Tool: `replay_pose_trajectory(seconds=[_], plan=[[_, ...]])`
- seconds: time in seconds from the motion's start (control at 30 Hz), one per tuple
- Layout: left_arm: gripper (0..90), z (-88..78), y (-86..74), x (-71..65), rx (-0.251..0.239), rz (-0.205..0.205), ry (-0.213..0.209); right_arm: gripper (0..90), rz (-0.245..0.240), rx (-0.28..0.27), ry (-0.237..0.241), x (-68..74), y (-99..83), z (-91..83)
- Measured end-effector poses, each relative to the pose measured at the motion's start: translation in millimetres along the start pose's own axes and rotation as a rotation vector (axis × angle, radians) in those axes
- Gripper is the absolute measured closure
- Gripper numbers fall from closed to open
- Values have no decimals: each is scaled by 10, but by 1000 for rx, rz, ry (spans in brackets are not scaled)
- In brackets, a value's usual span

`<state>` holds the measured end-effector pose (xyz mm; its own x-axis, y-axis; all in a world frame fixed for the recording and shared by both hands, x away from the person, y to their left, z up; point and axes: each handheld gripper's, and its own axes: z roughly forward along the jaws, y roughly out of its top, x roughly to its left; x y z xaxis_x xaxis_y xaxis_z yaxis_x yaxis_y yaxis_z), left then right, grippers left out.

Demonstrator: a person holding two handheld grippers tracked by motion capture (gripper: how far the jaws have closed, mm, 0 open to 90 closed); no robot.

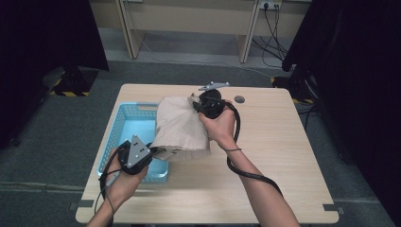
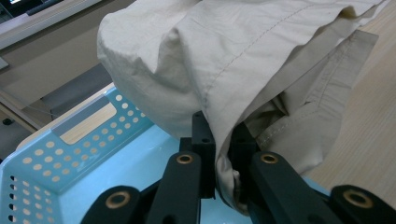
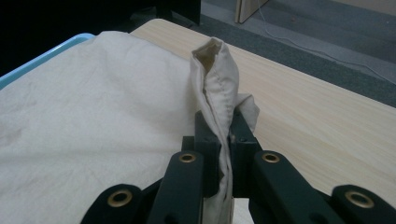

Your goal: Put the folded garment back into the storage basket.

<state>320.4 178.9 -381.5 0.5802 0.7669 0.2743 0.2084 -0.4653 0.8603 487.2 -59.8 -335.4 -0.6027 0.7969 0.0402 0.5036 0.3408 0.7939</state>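
Observation:
A beige cloth (image 1: 180, 126) hangs folded between my two grippers, held above the table and the right end of a light blue basket (image 1: 124, 124). My left gripper (image 1: 152, 152) is shut on the cloth's near lower edge; in the left gripper view the beige cloth (image 2: 224, 70) bunches between the black jaws of the left gripper (image 2: 223, 140). My right gripper (image 1: 197, 106) is shut on the cloth's far upper corner. In the right gripper view a hemmed fold of the beige cloth (image 3: 217, 84) stands up out of the right gripper (image 3: 223, 135).
The wooden table (image 1: 274, 146) lies bare to the right of the cloth. The perforated basket (image 2: 70, 154) sits on the table's left half. A small grey round cap (image 1: 239, 99) is set in the table near its far edge. Grey carpet surrounds the table.

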Motion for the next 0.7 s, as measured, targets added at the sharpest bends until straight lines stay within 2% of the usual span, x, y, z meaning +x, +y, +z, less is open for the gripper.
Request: replay_pose_trajectory(seconds=[0.7], plan=[[847, -101, -104, 98, 7, -15, 20, 858, -7, 3, 20, 145, 41, 99]])
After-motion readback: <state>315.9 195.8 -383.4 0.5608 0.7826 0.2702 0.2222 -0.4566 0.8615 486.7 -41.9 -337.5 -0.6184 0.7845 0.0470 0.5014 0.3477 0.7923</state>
